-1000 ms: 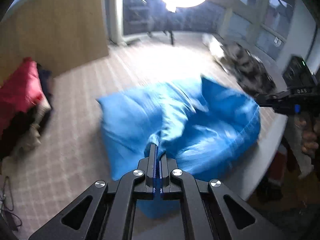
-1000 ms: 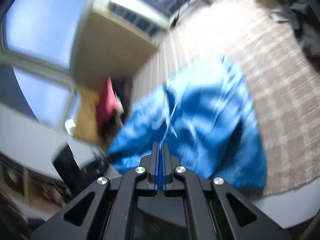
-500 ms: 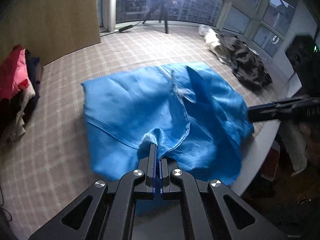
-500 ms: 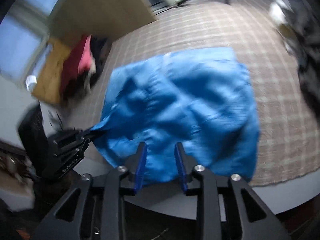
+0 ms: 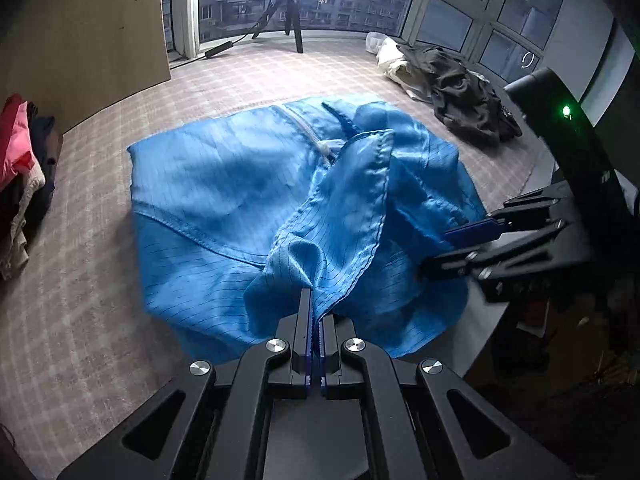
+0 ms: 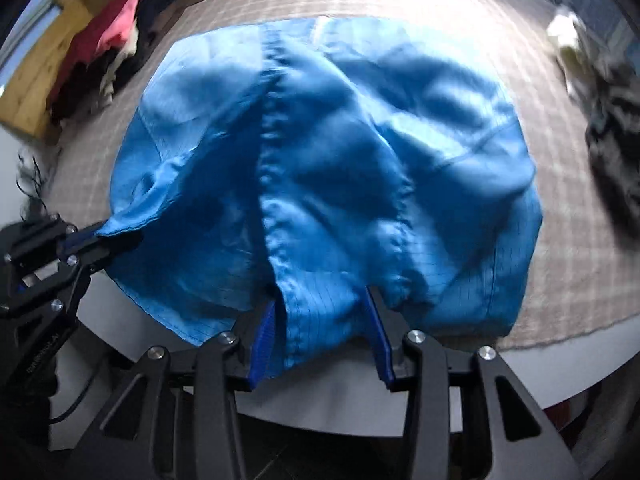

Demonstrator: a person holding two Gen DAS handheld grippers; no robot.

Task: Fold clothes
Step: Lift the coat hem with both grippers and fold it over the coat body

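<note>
Left wrist view shows a blue jacket point(image 5: 256, 208) lying crumpled on a checked cloth point(image 5: 88, 320) that covers the surface, its white zip point(image 5: 310, 136) running up the middle. The left hand-held gripper point(image 5: 314, 320) is clenched on a fold of the jacket's near edge, lifting it into a ridge. To the right, the right hand-held gripper point(image 5: 440, 248) reaches in over the jacket's side.

From the right wrist view, the right hand-held gripper point(image 6: 322, 328) has its jaws apart and closing, with the jacket's near hem point(image 6: 320, 320) lying between the blue pads; the pads do not press on it. The left hand-held gripper point(image 6: 96, 236) comes in from the left edge, pinching a corner of the fabric.

The cloth stops short of the surface's curved white rim point(image 6: 360, 412), where the jacket hangs slightly over. At the far left a pile of folded clothes point(image 5: 20, 184), red and pink on top, sits against a wooden board point(image 5: 80, 48). At the far right lies a heap of dark and pale clothing point(image 5: 452, 88). Behind, a ring light on a tripod point(image 5: 292, 4) stands before large windows point(image 5: 320, 4) that look onto apartment blocks at dusk.
</note>
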